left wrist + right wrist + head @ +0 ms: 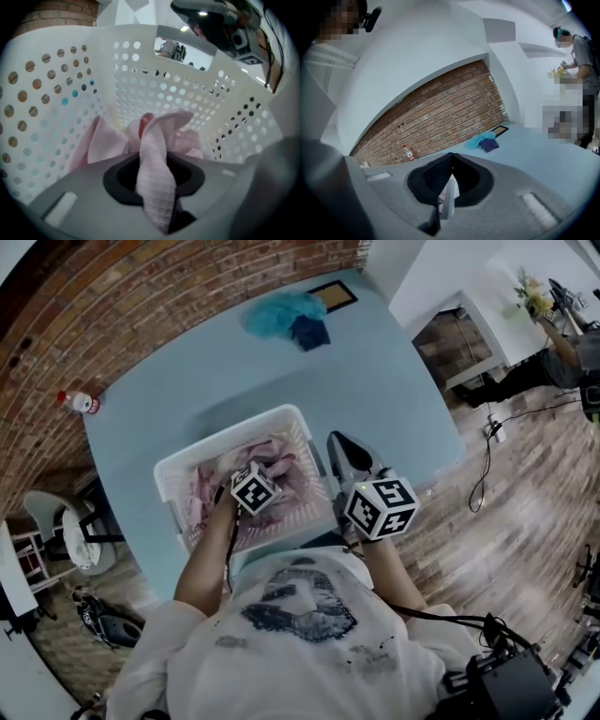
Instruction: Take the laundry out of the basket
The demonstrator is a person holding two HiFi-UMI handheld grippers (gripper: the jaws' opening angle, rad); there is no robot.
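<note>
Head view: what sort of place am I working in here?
Probably a lab or studio rather than a home: a bare brick wall, cables trailing over the wooden floor, and another person working at a white desk beyond the blue table holding the basket.

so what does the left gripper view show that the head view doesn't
Only the left gripper view: the left gripper shut on a fold of pink cloth, and the round holes in the white basket seen from inside, up close.
Only the head view: the blue table, the blue clothes at its far end, a bottle by its left corner, and the right gripper at the basket's right rim.
Both: the white basket and the pink cloth inside it.
</note>
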